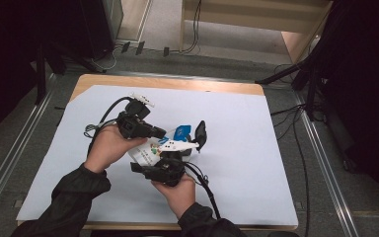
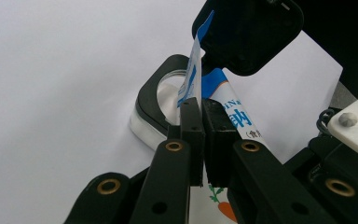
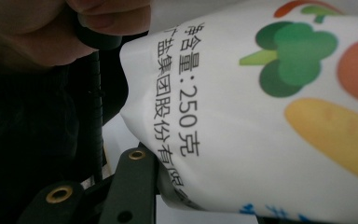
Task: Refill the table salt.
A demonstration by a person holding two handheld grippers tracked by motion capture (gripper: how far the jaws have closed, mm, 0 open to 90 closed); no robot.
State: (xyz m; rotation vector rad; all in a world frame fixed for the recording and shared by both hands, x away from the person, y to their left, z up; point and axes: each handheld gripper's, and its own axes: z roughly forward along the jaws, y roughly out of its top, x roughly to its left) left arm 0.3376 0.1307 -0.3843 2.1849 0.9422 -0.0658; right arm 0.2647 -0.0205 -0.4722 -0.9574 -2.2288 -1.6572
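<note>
Nearest the person, the right gripper (image 1: 170,163) is clamped on the lower part of a white pouch (image 1: 148,150); in the right gripper view the pouch (image 3: 261,112) sits between the jaws, one black jaw visible under its edge. Print readable there: Chinese characters ending in "250克", plus "集团股份有限" along the same line. Graphics: green broccoli, a yellow shape, an orange-red round shape.

The left gripper (image 1: 162,132) pinches the pouch's blue top edge. In the left gripper view the jaws stand together on the thin blue-and-white flap (image 2: 193,79), pads pressed on it. Partial blue characters show on the pouch neck; a small carrot drawing shows below the jaws.

Just beyond the pouch lies a white container (image 2: 154,112) with a black rim, its black lid (image 2: 251,32) hinged open and standing up; in the high view the lid (image 1: 201,134) is upright beside the pouch top.

The pouch is held above the middle of the pale blue mat (image 1: 256,163). The mat is bare to the right and far side; the wooden table edge (image 1: 177,83) shows beyond it.
</note>
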